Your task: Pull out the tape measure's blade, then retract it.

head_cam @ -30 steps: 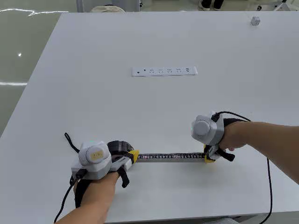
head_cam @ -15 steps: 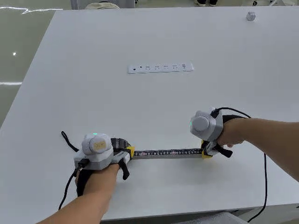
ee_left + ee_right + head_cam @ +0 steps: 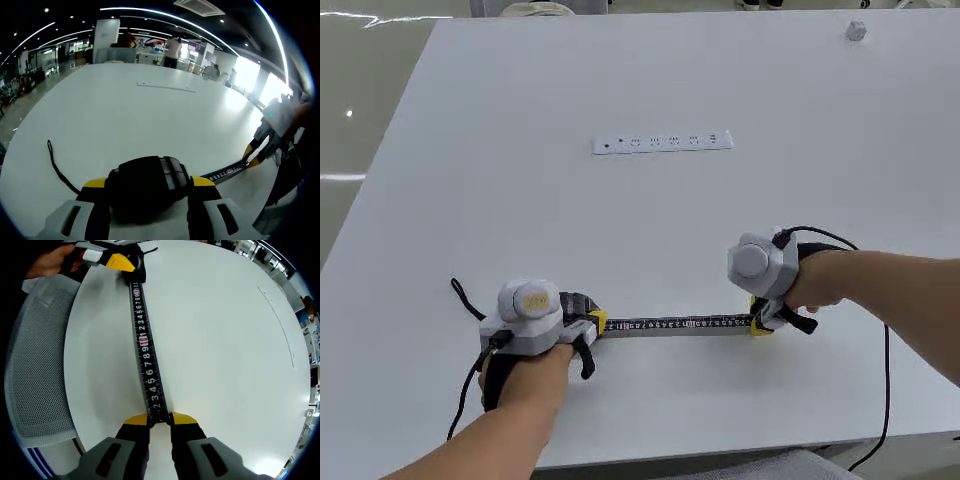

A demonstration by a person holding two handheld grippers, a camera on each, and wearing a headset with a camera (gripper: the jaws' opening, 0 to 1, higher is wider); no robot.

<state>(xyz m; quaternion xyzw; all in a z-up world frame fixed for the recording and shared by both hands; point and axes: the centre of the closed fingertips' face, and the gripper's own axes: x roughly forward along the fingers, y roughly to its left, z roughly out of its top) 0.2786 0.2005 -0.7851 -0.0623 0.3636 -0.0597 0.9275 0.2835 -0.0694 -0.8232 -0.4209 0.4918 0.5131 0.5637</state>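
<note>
The tape measure's black case (image 3: 147, 187) sits on the white table (image 3: 650, 230) at the front left, and my left gripper (image 3: 588, 327) is shut on it. Its black blade (image 3: 675, 325) with white numbers lies flat on the table and runs right to my right gripper (image 3: 758, 325). In the right gripper view, my right gripper (image 3: 159, 421) is shut on the blade's end (image 3: 157, 410), and the blade (image 3: 144, 345) stretches away to the case (image 3: 131, 267). A black wrist strap (image 3: 468, 300) trails left of the case.
A white power strip (image 3: 662, 143) lies flat in the middle of the table. A small grey object (image 3: 857, 32) rests at the far right. A cable (image 3: 885, 370) hangs from the right gripper over the front edge. A grey mesh chair (image 3: 37, 365) stands by the table's near edge.
The drawn-out blade is a little shorter now, as the left gripper with the case sits slightly closer to the right gripper. The camera has also shifted a little.
</note>
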